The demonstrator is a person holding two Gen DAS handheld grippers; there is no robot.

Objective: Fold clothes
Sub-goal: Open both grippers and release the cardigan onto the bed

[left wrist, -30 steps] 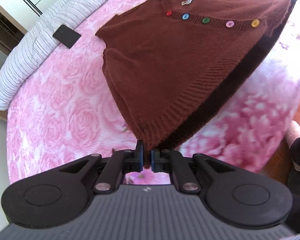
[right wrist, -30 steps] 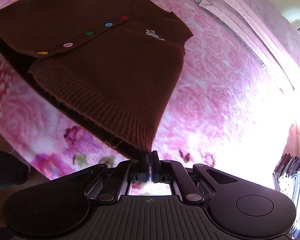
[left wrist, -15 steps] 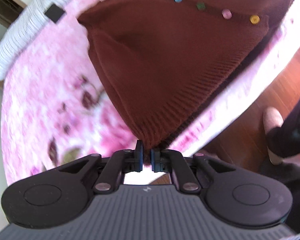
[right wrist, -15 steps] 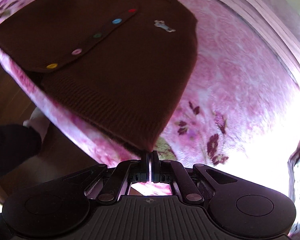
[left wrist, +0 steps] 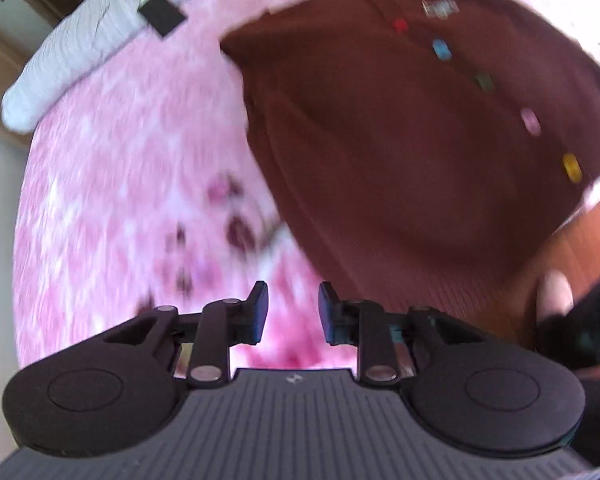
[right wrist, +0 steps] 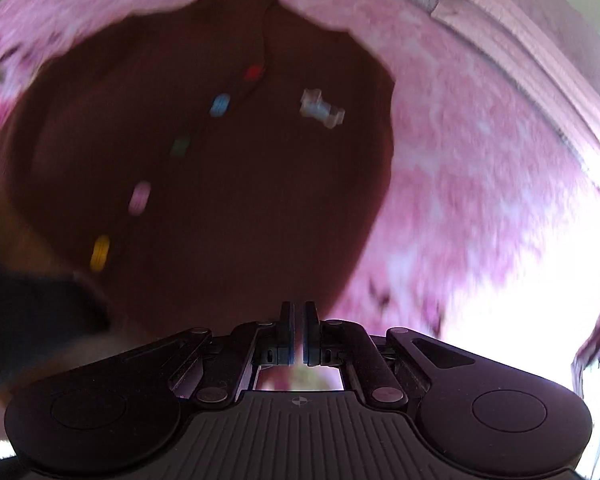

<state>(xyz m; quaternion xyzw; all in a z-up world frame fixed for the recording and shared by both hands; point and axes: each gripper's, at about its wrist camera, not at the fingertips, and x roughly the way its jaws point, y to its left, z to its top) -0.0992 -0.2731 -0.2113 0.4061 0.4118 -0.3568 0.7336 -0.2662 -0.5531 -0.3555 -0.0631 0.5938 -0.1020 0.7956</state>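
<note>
Brown cardigan (left wrist: 400,152) spread on bed (left wrist: 120,168), unfolded. Left gripper (left wrist: 290,308) fingers wide, empty; right gripper (right wrist: 299,320) fingers near-closed, hold unclear. Next: regrasp hem at 6 o'clock.

Open pink bedspread (left wrist: 132,168) left — cardigan (left wrist: 400,152) right

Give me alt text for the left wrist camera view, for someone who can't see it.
The left hand-held gripper is open and holds nothing, above a pink floral bedspread. Ahead and to the right lies a brown cardigan with a row of coloured buttons, its hem at the bed's edge. The picture is motion-blurred.
</note>
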